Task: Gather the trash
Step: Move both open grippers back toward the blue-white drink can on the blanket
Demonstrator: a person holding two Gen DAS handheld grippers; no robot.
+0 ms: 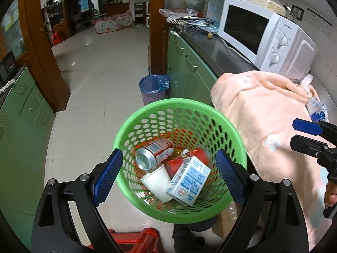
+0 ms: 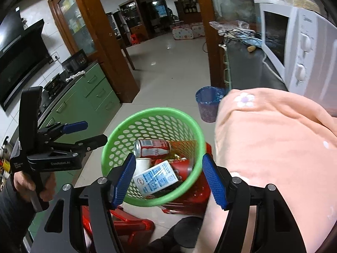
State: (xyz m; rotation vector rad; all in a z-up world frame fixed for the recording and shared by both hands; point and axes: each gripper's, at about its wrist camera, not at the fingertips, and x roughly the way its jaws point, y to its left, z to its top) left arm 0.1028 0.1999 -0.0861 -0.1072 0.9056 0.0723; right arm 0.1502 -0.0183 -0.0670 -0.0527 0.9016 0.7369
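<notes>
Both grippers, left (image 1: 168, 177) and right (image 2: 168, 181), gape wide, holding nothing.
Perforated green plastic basket (image 1: 147, 113) cradles dented can (image 1: 154, 155), paper cup (image 1: 157, 181), milk carton (image 1: 188, 184); red wrapper half-buried.

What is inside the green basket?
The basket holds a can on its side, a white paper cup, a milk carton and a red cup. Something yellowish lies under them; it is mostly covered, so unidentifiable.
</notes>
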